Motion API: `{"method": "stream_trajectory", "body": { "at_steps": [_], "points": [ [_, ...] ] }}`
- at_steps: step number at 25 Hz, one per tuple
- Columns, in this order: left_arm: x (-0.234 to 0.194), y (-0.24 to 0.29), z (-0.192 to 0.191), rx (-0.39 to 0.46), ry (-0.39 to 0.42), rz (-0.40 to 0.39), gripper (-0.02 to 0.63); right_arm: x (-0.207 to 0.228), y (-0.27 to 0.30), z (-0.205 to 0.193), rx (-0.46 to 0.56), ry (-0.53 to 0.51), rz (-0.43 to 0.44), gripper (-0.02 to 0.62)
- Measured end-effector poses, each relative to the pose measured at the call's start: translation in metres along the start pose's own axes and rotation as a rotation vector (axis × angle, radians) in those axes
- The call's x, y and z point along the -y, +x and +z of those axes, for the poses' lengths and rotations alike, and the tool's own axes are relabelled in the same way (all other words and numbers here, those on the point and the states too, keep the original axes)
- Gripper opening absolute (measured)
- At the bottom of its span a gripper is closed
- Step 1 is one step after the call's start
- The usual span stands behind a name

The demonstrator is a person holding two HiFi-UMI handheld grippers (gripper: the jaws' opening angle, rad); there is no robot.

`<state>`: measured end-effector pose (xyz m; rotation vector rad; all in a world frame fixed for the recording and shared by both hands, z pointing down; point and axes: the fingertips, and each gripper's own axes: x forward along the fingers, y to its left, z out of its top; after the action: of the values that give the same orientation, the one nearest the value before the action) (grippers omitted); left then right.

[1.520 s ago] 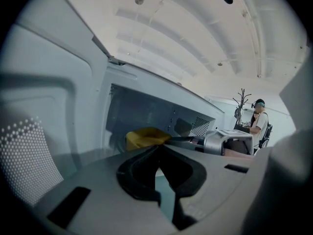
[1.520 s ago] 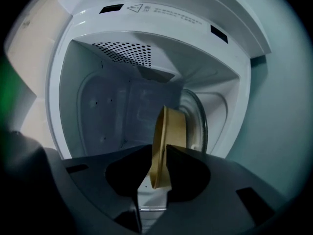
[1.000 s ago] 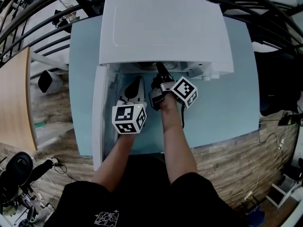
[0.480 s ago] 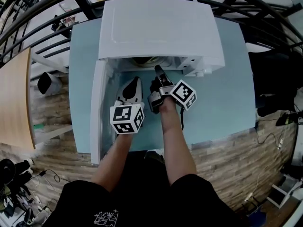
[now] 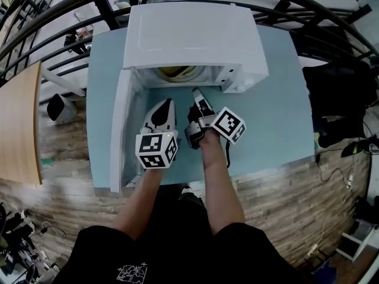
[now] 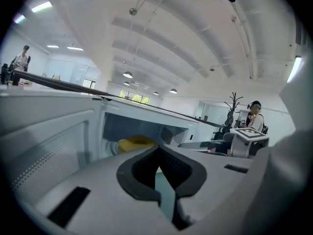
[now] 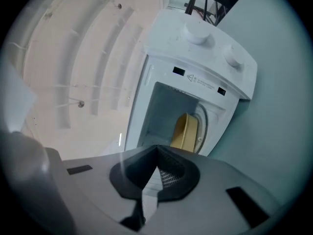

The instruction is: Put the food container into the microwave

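The microwave stands at the back of the table, its mouth facing the person. Its door is swung out on the left and runs forward along the table's left part. The food container sits inside the cavity. In front of the mouth, outside the cavity, the left gripper lies just right of the door. The right gripper lies beside it on the right, its tips nearer the cavity.

bright even ceiling light; fisheye bending at edges, dark corners.
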<state>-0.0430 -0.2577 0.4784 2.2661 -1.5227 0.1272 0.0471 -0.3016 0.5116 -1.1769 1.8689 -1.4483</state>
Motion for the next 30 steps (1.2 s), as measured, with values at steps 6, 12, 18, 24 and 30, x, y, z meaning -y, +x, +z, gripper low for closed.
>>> {"method": "stream_trajectory", "body": {
  "at_steps": [6, 12, 18, 24, 30],
  "points": [
    [0.016, -0.027, 0.001, 0.018, 0.015, -0.010, 0.008, -0.016, -0.035, -0.008, -0.014, -0.077, 0.009, 0.006],
    [0.031, -0.055, 0.000, 0.027, 0.031, -0.028, 0.008, -0.036, -0.074, -0.011, -0.010, -0.139, 0.031, 0.006],
    [0.029, -0.101, 0.001, 0.039, 0.054, -0.044, 0.008, -0.059, -0.113, -0.036, -0.003, -0.211, 0.036, 0.006],
    [0.037, -0.143, 0.002, 0.062, 0.054, -0.046, 0.008, -0.082, -0.153, -0.049, -0.016, -0.332, 0.035, 0.006],
    [0.057, -0.183, -0.004, 0.080, 0.051, -0.039, 0.008, -0.094, -0.201, -0.056, -0.010, -0.381, 0.041, 0.006]
  ]
}}
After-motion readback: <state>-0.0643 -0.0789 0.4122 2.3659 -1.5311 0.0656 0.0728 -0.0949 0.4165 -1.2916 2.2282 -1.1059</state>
